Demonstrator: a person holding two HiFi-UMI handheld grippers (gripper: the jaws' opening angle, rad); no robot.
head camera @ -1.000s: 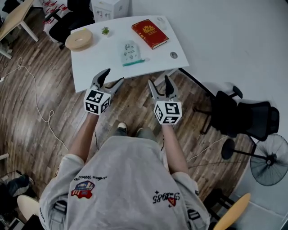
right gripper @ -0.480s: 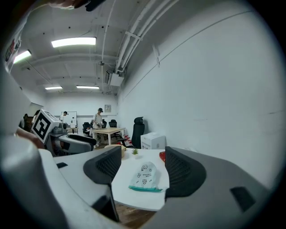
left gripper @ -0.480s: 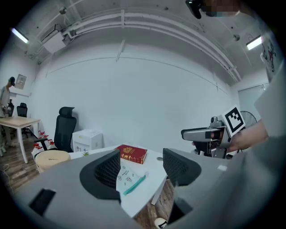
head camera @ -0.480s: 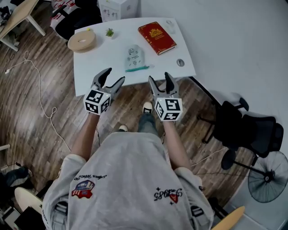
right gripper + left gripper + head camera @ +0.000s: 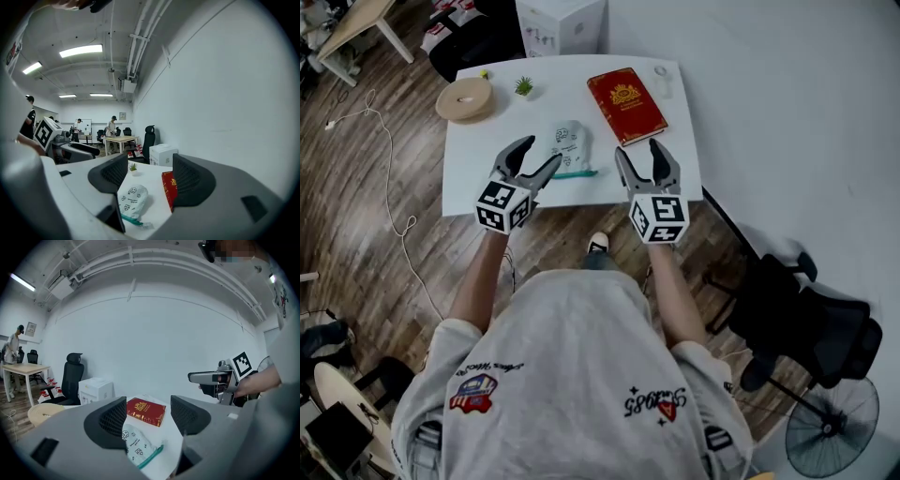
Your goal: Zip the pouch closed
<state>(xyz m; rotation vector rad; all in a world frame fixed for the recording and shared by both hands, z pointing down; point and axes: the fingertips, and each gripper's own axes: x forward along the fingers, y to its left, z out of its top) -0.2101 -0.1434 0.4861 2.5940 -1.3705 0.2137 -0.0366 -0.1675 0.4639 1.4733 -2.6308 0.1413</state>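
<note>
Head view: pouch (image 5: pixel 570 145) lies flat at mid-frame on the white bench (image 5: pixel 487 183), with its teal zipper edge (image 5: pixel 572 173) turned toward me. A red book (image 5: pixel 626 92) sits up and to the right of it, apart. My left gripper (image 5: pixel 539 155) and right gripper (image 5: pixel 638 150) hover on either side of the pouch, touching nothing.

Left gripper view: jaws spread and empty. The pouch is low centre between them, some way ahead.

Right gripper view: jaws also released and empty. The pouch is at lower centre, the book's edge just to its right.

Risks: I cannot find the slider at this size, so I could pinch bare tape. The pouch looks light and loose. If one gripper does not pin the fabric, pulling the slider will likely drag the whole pouch toward the bench edge.
</note>
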